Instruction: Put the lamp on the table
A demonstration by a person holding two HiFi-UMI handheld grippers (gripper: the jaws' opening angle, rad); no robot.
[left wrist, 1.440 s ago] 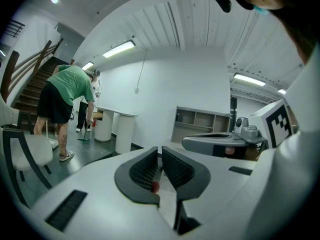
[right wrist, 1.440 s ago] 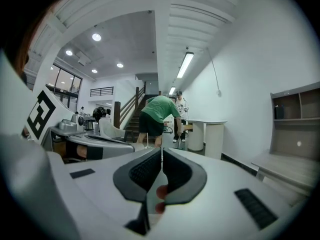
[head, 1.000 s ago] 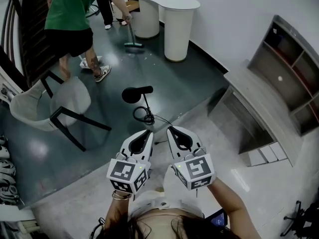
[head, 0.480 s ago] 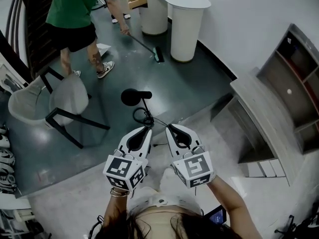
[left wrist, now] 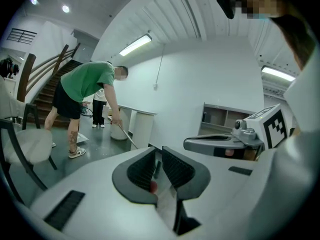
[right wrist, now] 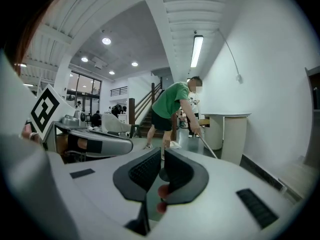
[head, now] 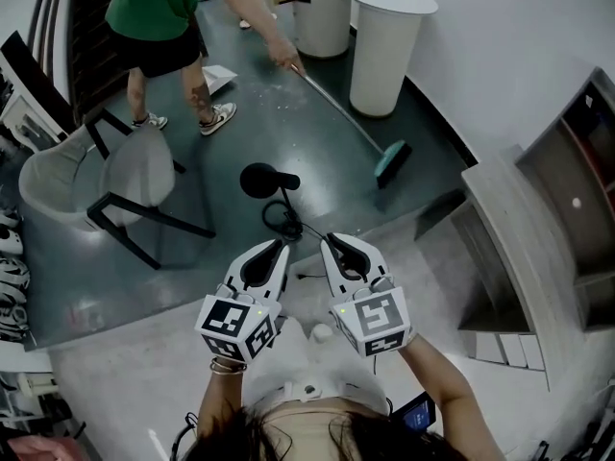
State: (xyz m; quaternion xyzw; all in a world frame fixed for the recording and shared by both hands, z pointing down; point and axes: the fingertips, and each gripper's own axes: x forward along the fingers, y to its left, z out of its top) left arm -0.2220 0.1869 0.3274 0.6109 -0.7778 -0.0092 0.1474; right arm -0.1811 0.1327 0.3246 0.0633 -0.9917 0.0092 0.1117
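Seen from the head camera, two forearms reach forward from the bottom edge, each hand holding a gripper behind its marker cube. The left gripper point(head: 280, 246) and right gripper point(head: 331, 241) sit side by side, close but not touching. Both point ahead and slightly down, with their tips angled a little toward each other. In each gripper's own view the jaws are almost fully together, with only a thin slit between the ribbed pads, and neither has hold of anything. The lamp point(head: 270, 180), black with a round head, a thin stem and a cable coiled at its foot, stands on the dark floor point(head: 231, 286). It is just ahead of the two tips, in line with the gap between them, and untouched. Farther off, a person point(head: 163, 8) in a green shirt bends over a broom point(head: 389, 161), near a pale chair point(head: 86, 176).
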